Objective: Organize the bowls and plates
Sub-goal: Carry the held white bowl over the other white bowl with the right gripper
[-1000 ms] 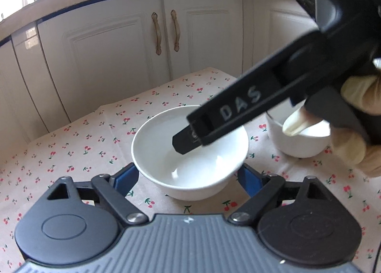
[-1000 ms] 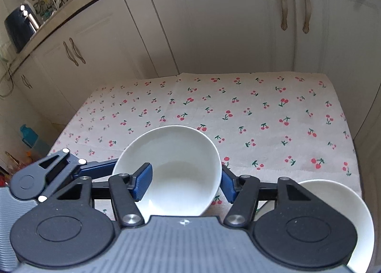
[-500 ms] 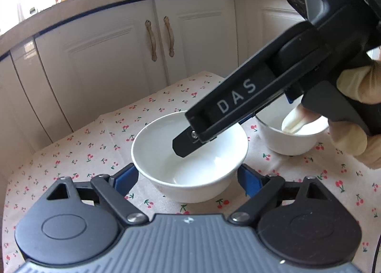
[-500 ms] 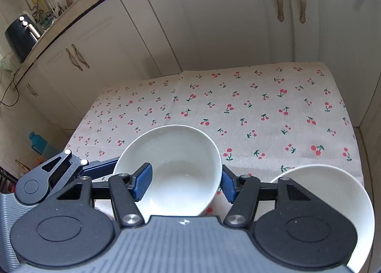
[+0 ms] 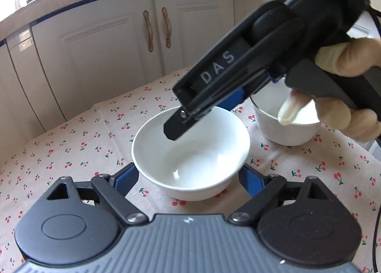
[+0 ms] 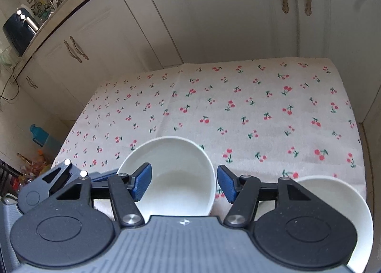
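Straddling the near bowl with my left gripper, jaws spread, not touching; my right gripper gapes above it. Glazed, slippery, brittle: pinch its rim. Second bowl sits at two o'clock on the table.

glossy white glazed bowl on matt cherry-print cloth; gripper fingers ribbed blue pads.

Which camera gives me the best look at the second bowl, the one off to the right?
The left wrist view. There the second bowl shows its wall and base on the cloth, though the right hand-held gripper and the hand cover part of it. In the right wrist view, the second bowl is mostly hidden behind the gripper body.
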A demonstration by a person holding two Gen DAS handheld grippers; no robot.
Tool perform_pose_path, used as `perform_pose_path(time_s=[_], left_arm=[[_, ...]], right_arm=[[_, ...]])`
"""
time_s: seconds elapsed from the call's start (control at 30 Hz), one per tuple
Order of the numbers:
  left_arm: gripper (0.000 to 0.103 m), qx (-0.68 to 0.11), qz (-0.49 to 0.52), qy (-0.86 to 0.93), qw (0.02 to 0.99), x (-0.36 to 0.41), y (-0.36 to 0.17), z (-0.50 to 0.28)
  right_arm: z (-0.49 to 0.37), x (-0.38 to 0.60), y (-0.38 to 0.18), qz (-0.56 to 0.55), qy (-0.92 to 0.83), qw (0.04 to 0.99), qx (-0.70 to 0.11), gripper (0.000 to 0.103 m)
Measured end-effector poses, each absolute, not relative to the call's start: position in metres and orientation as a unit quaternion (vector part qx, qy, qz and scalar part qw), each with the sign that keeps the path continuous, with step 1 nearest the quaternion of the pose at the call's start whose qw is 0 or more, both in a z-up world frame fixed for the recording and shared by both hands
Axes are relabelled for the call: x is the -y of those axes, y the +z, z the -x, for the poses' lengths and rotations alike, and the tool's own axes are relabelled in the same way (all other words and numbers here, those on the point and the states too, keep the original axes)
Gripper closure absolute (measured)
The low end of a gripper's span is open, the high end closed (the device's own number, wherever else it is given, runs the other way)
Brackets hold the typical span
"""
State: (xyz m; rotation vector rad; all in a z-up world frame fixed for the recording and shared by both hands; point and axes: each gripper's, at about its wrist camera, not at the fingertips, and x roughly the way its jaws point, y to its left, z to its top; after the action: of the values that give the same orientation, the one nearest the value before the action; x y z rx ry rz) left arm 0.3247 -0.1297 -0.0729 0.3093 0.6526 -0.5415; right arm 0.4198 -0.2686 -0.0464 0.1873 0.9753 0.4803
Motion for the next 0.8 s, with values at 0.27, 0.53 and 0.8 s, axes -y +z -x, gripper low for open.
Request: perform_pose_path(time_s=[0.27, 0.53, 0.8], left_arm=[[0.012, -0.318, -0.145, -0.264, 0.899, 0.128, -0.073, -0.327], [0.012, -0.310, -0.146, -0.264, 0.902, 0.123, -0.055, -0.311], [0.012, -0.298, -0.153, -0.275, 0.901, 0.116, -0.019, -0.277]], right_arm=[[-0.415, 0.263, -0.043, -0.065, 0.228, 0.860, -0.452, 0.054], [-0.399, 0.258, -0.025, -0.056, 0.227, 0.865, -0.443, 0.057], [-0.362, 0.254, 0.010, -0.049, 0.230, 0.871, -0.431, 0.056]])
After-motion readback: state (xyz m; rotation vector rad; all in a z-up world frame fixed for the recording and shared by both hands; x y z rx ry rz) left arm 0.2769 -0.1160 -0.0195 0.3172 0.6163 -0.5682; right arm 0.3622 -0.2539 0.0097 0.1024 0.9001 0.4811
